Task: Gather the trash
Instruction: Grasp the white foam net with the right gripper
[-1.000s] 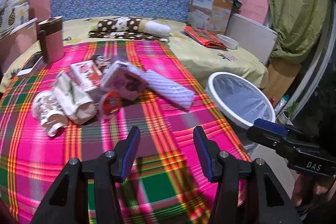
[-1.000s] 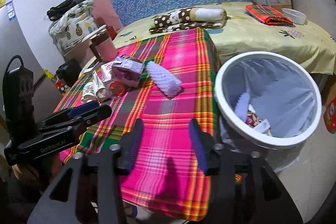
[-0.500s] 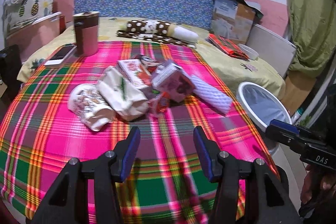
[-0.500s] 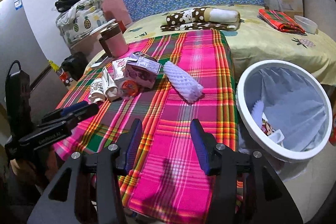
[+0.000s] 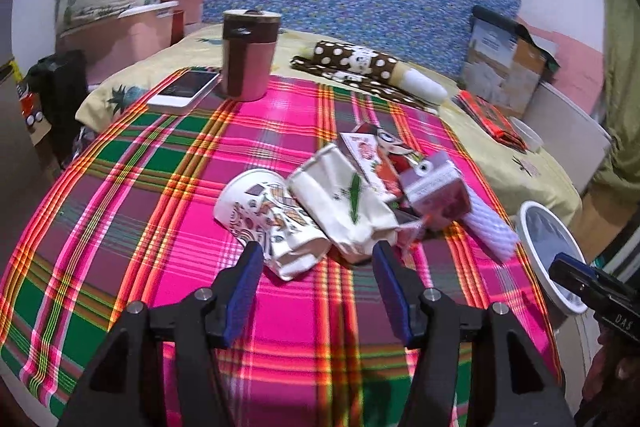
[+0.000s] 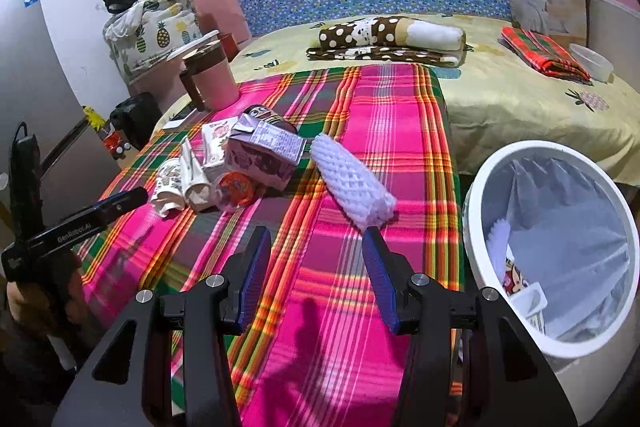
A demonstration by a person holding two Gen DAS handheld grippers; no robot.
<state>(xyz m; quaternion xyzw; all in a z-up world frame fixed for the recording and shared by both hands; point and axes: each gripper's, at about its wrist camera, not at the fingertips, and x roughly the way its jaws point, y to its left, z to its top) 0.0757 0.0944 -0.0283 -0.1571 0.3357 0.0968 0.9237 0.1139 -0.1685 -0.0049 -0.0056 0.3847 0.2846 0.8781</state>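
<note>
Your left gripper (image 5: 318,267) gapes wide, holding nothing, crushed paper cup (image 5: 264,215) just beyond its tips; right gripper (image 6: 316,251) likewise, foam net (image 6: 350,185) touching its right fingertip near the tablecloth's (image 6: 400,131) right edge.

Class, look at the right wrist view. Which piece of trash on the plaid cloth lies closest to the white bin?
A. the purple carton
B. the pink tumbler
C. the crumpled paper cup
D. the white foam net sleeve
D. The white foam net sleeve lies apart from the pile, on the side of the plaid cloth toward the white bin; the purple carton and crumpled paper cup sit farther away.
</note>
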